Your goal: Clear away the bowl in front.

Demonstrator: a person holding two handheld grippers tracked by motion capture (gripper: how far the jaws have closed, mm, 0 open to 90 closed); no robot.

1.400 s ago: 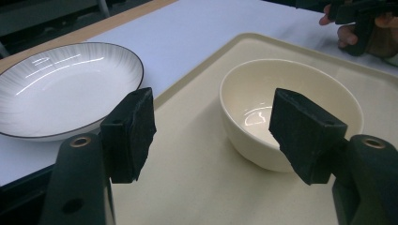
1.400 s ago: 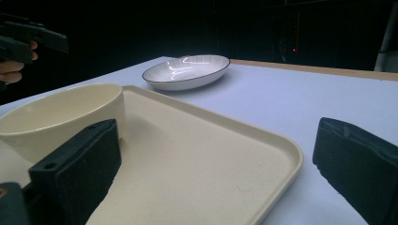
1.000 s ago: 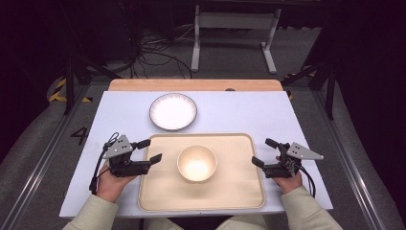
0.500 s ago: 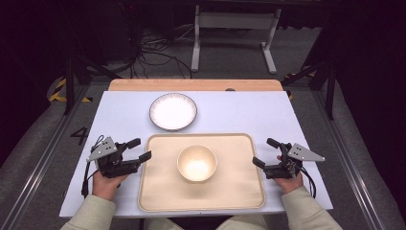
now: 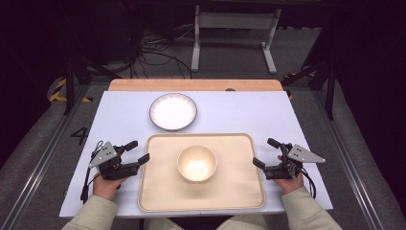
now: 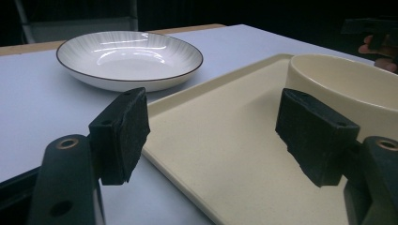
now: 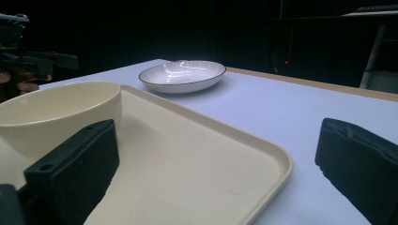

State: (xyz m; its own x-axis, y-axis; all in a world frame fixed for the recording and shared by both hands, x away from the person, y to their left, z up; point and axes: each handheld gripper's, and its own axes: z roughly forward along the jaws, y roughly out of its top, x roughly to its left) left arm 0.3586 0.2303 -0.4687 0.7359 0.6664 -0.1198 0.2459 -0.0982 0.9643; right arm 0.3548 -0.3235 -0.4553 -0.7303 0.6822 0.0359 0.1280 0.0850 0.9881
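A cream bowl (image 5: 197, 163) (image 6: 347, 84) (image 7: 61, 112) stands in the middle of a cream tray (image 5: 230, 191) (image 6: 220, 117) (image 7: 187, 154) at the table's near side. My left gripper (image 5: 139, 151) (image 6: 216, 136) sits low at the tray's left edge. Its jaws are open and have just been opening, with nothing pressed between them. In the left gripper view the tray's rim runs between the jaws. My right gripper (image 5: 263, 152) (image 7: 218, 173) rests open at the tray's right edge, whose corner lies between its jaws.
A white plate (image 5: 173, 111) (image 6: 129, 58) (image 7: 183, 74) with a dark rim sits on the white table (image 5: 249, 112) behind the tray. A wooden strip (image 5: 191, 85) runs along the table's far edge. Cables and a metal stand (image 5: 230, 28) lie on the floor beyond.
My left gripper has shifted left and lower, back from over the tray's left rim to just beside it. The right gripper, bowl and plate have not moved.
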